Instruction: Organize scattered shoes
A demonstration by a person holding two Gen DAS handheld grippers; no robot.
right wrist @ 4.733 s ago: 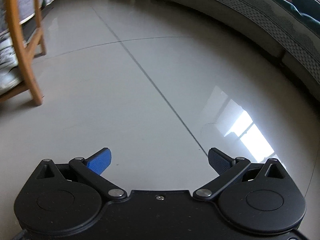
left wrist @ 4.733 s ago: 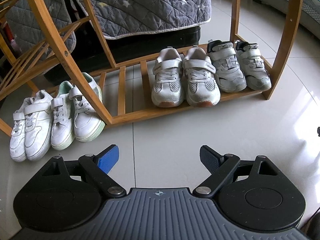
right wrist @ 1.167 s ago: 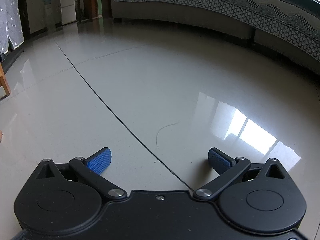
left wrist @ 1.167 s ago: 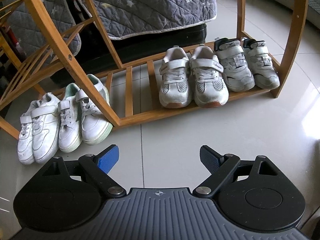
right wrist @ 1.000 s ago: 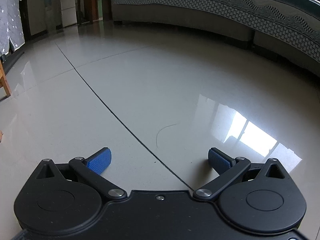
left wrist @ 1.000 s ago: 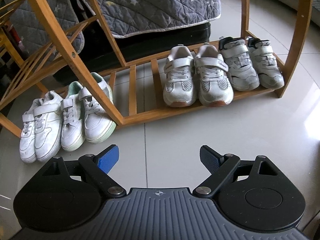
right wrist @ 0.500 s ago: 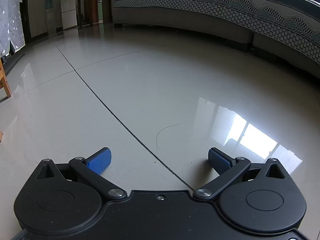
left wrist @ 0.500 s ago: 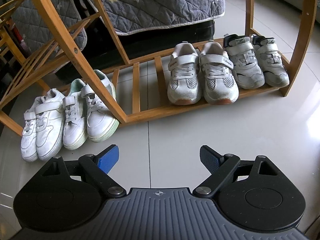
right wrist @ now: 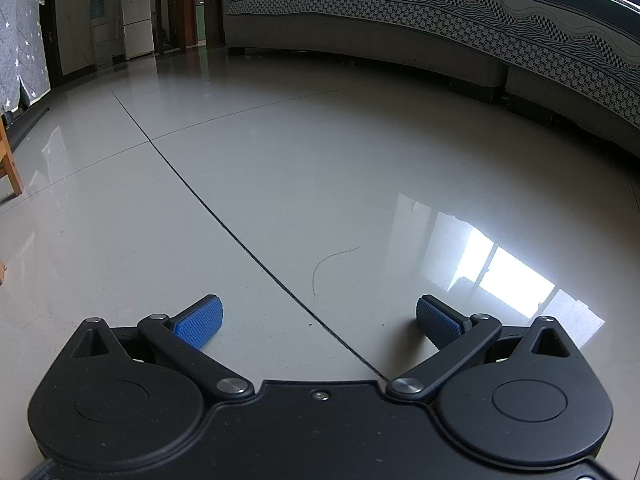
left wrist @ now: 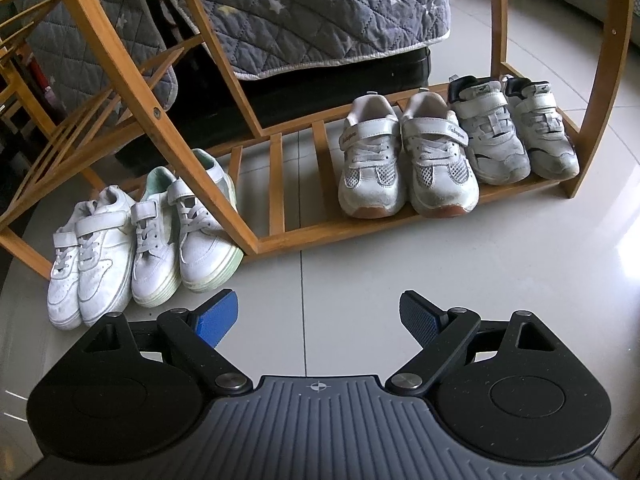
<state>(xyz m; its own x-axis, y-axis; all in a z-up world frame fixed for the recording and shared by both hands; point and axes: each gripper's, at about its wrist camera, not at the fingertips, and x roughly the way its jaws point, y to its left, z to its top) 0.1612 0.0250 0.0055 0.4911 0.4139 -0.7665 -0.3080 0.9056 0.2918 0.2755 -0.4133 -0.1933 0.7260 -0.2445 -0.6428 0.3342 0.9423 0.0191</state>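
Observation:
In the left wrist view several white shoes stand in a row along a wooden rack (left wrist: 280,236). A white pair (left wrist: 92,256) and a mint-soled pair (left wrist: 184,232) sit on the floor at the left. A mesh-toed pair (left wrist: 404,164) and a dark-collared pair (left wrist: 516,128) rest on the rack's bottom shelf at the right. My left gripper (left wrist: 318,316) hangs open over bare tile, short of the shoes. My right gripper (right wrist: 318,322) is open too, above bare floor with no shoe in its view.
A grey quilted star blanket (left wrist: 312,12) drapes over the rack above the shoes. In the right wrist view a long patterned sofa (right wrist: 480,40) lines the far right, a white fridge (right wrist: 136,16) stands far back, and a wooden leg (right wrist: 10,160) shows at the left edge.
In the left wrist view the shoes and rack have drifted slightly right in the picture. The right wrist view has tipped up a little, showing more of the sofa. Both grippers stay open.

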